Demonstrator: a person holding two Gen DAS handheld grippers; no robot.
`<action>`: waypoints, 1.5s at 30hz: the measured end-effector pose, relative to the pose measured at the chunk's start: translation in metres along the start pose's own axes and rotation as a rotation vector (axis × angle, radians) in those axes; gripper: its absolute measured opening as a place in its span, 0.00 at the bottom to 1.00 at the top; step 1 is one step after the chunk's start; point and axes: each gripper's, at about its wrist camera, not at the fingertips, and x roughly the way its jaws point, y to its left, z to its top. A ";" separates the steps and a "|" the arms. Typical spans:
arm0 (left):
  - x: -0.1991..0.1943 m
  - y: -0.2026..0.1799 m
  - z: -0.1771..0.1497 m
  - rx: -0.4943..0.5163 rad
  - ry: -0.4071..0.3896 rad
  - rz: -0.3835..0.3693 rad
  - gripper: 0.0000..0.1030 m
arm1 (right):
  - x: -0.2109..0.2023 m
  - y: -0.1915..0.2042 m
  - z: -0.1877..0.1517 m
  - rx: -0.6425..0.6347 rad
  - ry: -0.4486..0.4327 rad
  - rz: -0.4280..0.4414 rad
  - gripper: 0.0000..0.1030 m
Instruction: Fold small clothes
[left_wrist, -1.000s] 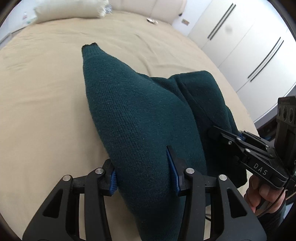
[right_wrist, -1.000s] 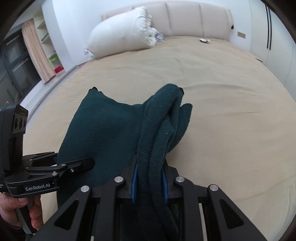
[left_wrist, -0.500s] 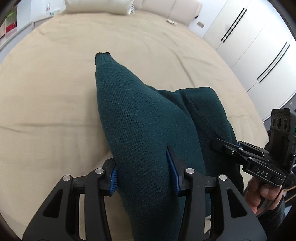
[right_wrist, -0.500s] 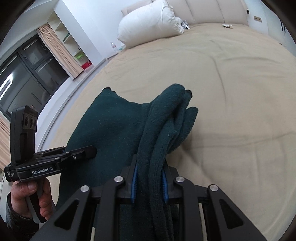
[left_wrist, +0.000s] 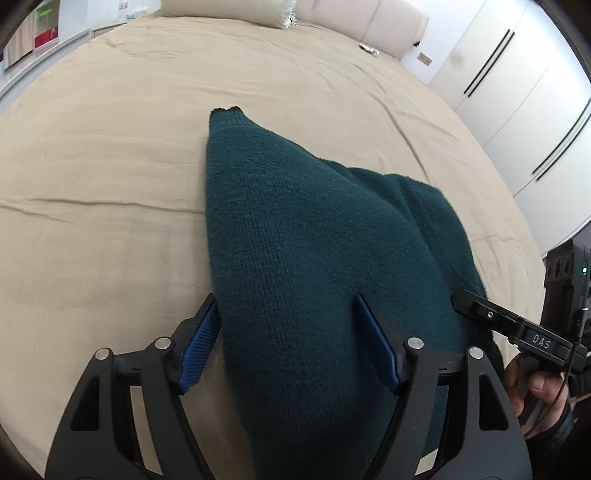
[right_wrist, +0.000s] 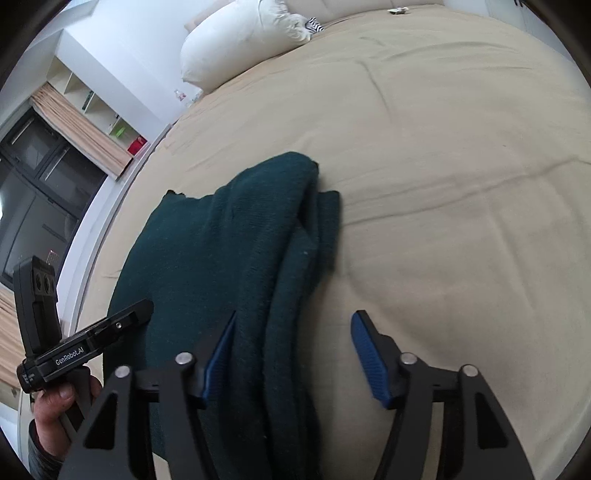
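Half a second before, both tools pinched the dark teal knitted garment (left_wrist: 314, 266); their jaws had just been opening. The left tool (left_wrist: 286, 332) stood spread, the knit between its pads. The right tool (right_wrist: 293, 343) stood spread, folds beside one pad. The garment lay on the beige bed (right_wrist: 443, 155).

We could not see the near end of the dark green sweater (left_wrist: 295, 258); it ran under the left gripper (left_wrist: 284, 332) and off the bottom edge. The right gripper (right_wrist: 291, 343) hid the folded layers' near end likewise. A small object (right_wrist: 399, 11) by the headboard (left_wrist: 369, 22) was too small to identify.
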 end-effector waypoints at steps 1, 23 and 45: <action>-0.005 -0.001 -0.002 0.004 -0.014 0.009 0.70 | -0.004 -0.002 -0.002 -0.005 -0.009 -0.007 0.66; -0.267 -0.110 -0.077 0.284 -0.865 0.361 1.00 | -0.223 0.067 -0.037 -0.263 -0.877 -0.347 1.00; -0.124 -0.064 -0.101 0.055 -0.248 0.349 1.00 | -0.129 0.047 -0.086 -0.233 -0.412 -0.385 1.00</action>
